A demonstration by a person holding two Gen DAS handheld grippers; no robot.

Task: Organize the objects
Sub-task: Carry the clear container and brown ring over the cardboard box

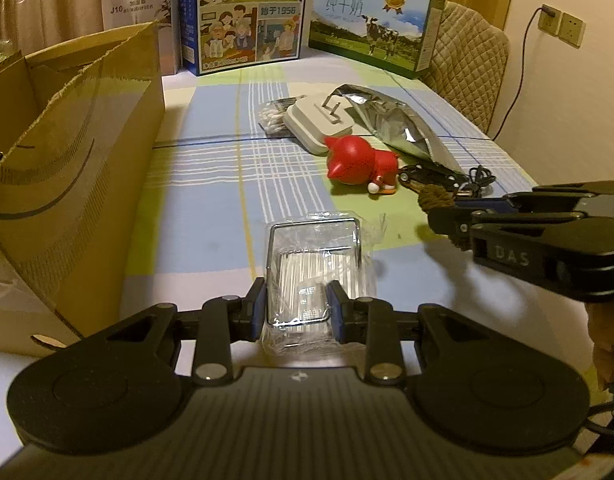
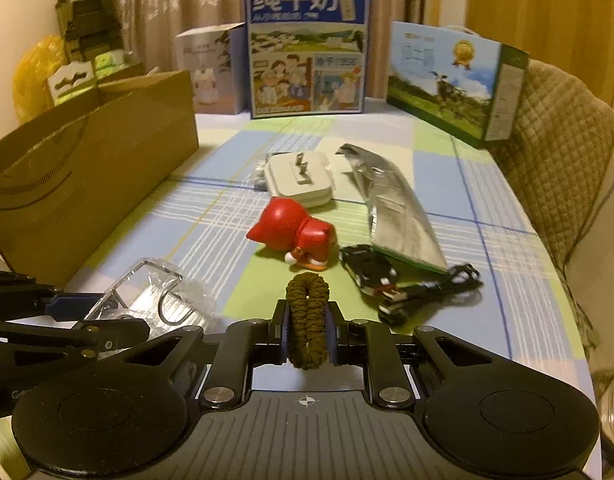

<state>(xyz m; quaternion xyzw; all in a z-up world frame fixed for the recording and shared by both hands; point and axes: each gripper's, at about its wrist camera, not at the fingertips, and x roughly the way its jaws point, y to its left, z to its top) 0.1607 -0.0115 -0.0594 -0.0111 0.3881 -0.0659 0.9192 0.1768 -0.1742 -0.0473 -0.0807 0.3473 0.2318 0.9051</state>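
Pinching a clear plastic-wrapped packet with a wire frame [image 1: 313,280], the left gripper [image 1: 295,309] hovers low over the checked tablecloth [image 1: 211,184]. At three o'clock, the right gripper [image 2: 307,326], marked "DAS", clamps an olive braided cord loop [image 2: 307,316]. Beyond at one o'clock lies a glossy red cat figurine [image 1: 361,162]; farther, a carton [image 1: 249,16] reads "1956".

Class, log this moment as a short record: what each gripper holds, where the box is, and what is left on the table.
left gripper: shut on clear plastic-wrapped pack
right gripper: shut on braided cord loop
cardboard box: open, left of the table
loose on tablecloth: red cat figurine, silver foil bag, white case, black cable
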